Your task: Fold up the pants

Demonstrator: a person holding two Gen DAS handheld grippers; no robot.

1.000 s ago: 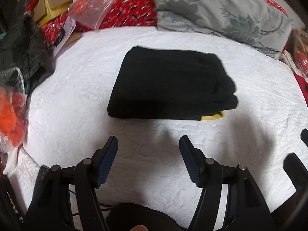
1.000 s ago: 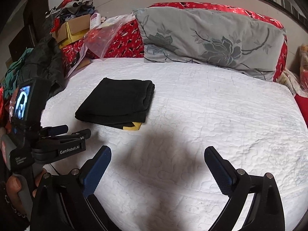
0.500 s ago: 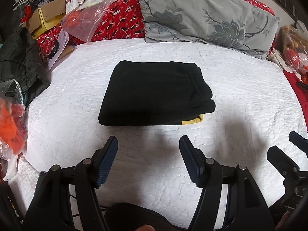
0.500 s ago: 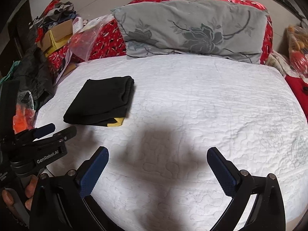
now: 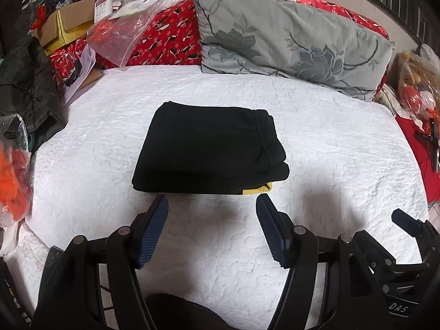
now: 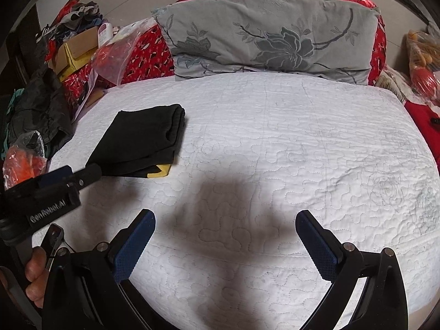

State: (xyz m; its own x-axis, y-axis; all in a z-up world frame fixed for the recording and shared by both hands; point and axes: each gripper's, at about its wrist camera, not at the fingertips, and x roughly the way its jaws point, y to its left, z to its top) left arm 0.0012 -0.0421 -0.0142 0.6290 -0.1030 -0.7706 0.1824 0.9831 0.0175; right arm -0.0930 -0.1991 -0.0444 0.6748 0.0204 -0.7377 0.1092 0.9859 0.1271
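Black pants (image 5: 209, 145) lie folded into a compact rectangle on the white quilted bed (image 5: 330, 143), a yellow corner poking out at the near right edge. My left gripper (image 5: 211, 203) hovers just short of the near edge of the pants, open, nothing between its blue pads. In the right wrist view the same pants (image 6: 143, 143) sit at the left, and my right gripper (image 6: 224, 217) is open above bare quilt, well to the right of them. The left gripper's body (image 6: 52, 192) and a hand (image 6: 34, 272) show at the left edge there.
A grey floral pillow (image 5: 291, 44) leans on a red headboard cover (image 5: 170, 38) at the back. Boxes, a clear plastic bag (image 5: 118, 35) and dark clothing (image 5: 27, 82) crowd the left side. An orange bag (image 5: 13, 173) lies at near left; more bags (image 5: 415, 88) at right.
Both views have pulled back and tilted up: the pants appear smaller and farther, more pillow and headboard show. The right gripper's body has come further into the left view. Both jaws keep their width.
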